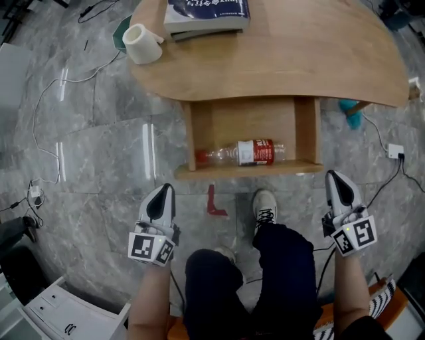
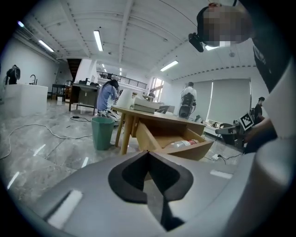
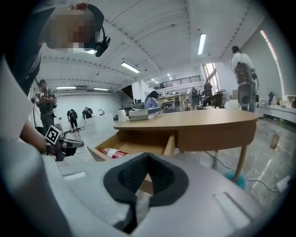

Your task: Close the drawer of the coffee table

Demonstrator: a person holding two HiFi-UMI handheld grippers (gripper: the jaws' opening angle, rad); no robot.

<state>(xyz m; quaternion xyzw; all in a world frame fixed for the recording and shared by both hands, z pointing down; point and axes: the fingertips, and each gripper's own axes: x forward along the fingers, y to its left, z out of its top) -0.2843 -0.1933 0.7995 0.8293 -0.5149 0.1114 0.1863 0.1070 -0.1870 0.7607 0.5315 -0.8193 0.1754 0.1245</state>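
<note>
The wooden coffee table (image 1: 299, 60) stands ahead with its drawer (image 1: 252, 170) pulled out toward me. Inside the drawer lies a plastic bottle (image 1: 242, 153) with a red label. My left gripper (image 1: 163, 191) hangs shut and holds nothing, short of the drawer's front-left corner. My right gripper (image 1: 334, 179) is shut too, just off the drawer's front-right corner. In the left gripper view the drawer (image 2: 185, 150) shows past the closed jaws, and in the right gripper view the drawer (image 3: 134, 149) and bottle (image 3: 112, 152) lie beyond the jaws.
A stack of books (image 1: 206, 16) and a white tape roll (image 1: 142, 44) rest on the tabletop. A red marker (image 1: 214, 202) lies on the marble floor near my shoe (image 1: 264, 206). Cables (image 1: 50, 99) trail at left; a green bin (image 2: 102, 132) stands beside the table.
</note>
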